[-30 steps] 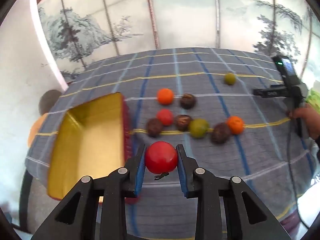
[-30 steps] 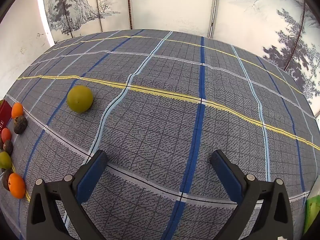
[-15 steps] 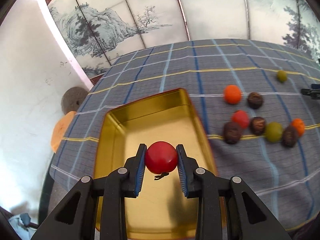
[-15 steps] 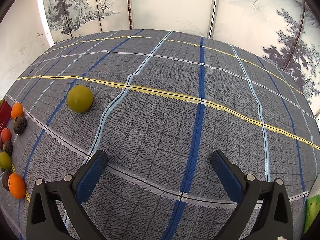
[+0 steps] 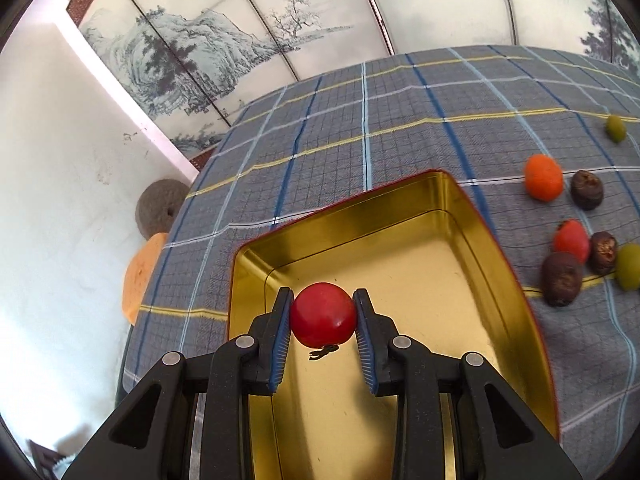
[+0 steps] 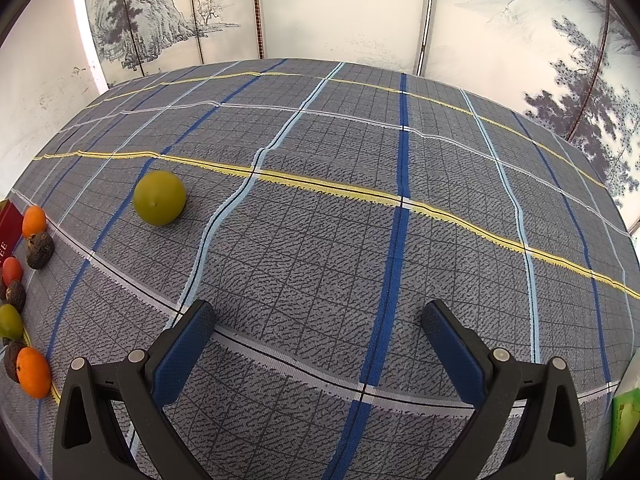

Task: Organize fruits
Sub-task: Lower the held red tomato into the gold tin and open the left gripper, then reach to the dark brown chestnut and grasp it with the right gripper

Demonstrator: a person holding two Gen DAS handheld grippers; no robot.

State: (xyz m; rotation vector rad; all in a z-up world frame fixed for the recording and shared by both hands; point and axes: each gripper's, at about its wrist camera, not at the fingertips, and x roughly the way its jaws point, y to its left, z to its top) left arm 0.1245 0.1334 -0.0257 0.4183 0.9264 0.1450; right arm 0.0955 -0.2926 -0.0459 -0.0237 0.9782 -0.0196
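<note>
Left wrist: left claw [image 5: 323,317] grips red fruit [image 5: 322,313] — right claw [image 6: 318,334] gapes, empty.

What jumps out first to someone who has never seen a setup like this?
A glossy round red fruit pinched between the left gripper's blue pads, above an empty gold metal tin. On the grey plaid tablecloth, a lone green round fruit lies ahead of the wide-open right gripper.
</note>
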